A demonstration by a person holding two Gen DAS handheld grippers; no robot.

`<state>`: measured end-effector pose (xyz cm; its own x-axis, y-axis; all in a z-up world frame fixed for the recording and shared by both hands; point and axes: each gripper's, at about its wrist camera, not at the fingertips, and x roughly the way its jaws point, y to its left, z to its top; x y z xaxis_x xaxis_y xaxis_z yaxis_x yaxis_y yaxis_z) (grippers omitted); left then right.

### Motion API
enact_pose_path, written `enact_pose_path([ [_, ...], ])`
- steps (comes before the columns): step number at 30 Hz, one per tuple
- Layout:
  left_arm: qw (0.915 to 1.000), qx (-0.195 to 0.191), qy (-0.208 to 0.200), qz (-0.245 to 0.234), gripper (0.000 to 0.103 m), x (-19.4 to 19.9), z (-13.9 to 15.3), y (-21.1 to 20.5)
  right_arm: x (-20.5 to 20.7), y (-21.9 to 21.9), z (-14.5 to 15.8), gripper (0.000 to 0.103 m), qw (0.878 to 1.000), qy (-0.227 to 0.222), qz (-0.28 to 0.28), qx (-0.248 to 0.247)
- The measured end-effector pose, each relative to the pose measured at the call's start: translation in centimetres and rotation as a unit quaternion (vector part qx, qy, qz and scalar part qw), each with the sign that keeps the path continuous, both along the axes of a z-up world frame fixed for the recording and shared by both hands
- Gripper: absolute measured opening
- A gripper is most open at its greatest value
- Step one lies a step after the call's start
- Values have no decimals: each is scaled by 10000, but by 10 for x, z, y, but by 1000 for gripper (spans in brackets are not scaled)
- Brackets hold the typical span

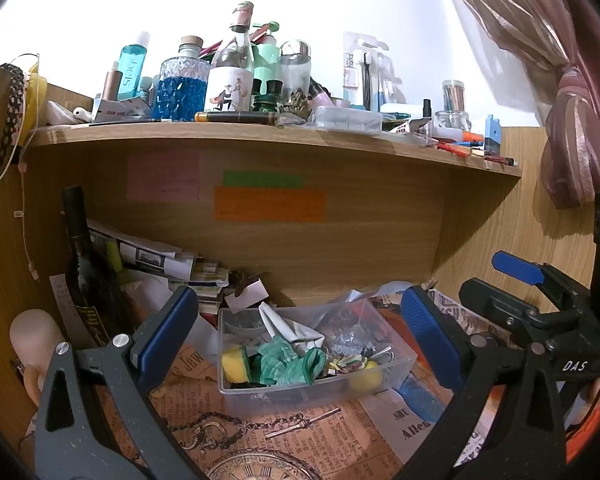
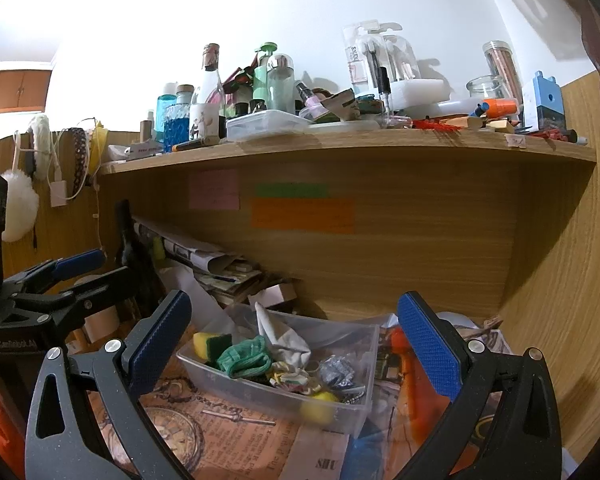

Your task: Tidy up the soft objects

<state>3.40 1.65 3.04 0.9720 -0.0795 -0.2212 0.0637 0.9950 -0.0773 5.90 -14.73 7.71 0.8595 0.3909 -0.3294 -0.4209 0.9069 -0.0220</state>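
Observation:
A clear plastic bin (image 1: 236, 394) sits on a newspaper-print mat under a wooden shelf. It holds a yellow-green sponge (image 1: 236, 362), a green knitted cloth (image 1: 290, 362), a white cloth (image 1: 288, 326), a yellow ball (image 1: 366, 376) and small bits. My left gripper (image 1: 296, 336) is open and empty, its fingers on either side of the bin. My right gripper (image 2: 294, 338) is open and empty, just in front of the same bin (image 2: 340, 416), with the sponge (image 2: 210, 346), green cloth (image 2: 244, 358) and yellow ball (image 2: 320, 404) inside.
The shelf (image 1: 260, 140) above is crowded with bottles and jars. A dark wine bottle (image 1: 84, 268) and stacked papers (image 1: 156, 260) stand at the back left. Sticky notes (image 1: 270, 204) are on the back panel. A curtain (image 1: 572, 120) hangs at right. A white puff (image 2: 20, 208) hangs at left.

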Motion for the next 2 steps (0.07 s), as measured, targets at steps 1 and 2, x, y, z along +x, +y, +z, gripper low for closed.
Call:
enact_pose_path([
  [1, 10000, 10, 9, 6, 103, 1, 0, 0, 0, 0, 0, 103, 10000, 6, 1, 0],
  [2, 10000, 16, 17, 6, 103, 1, -1, -1, 1, 0, -1, 103, 10000, 15, 2, 1],
])
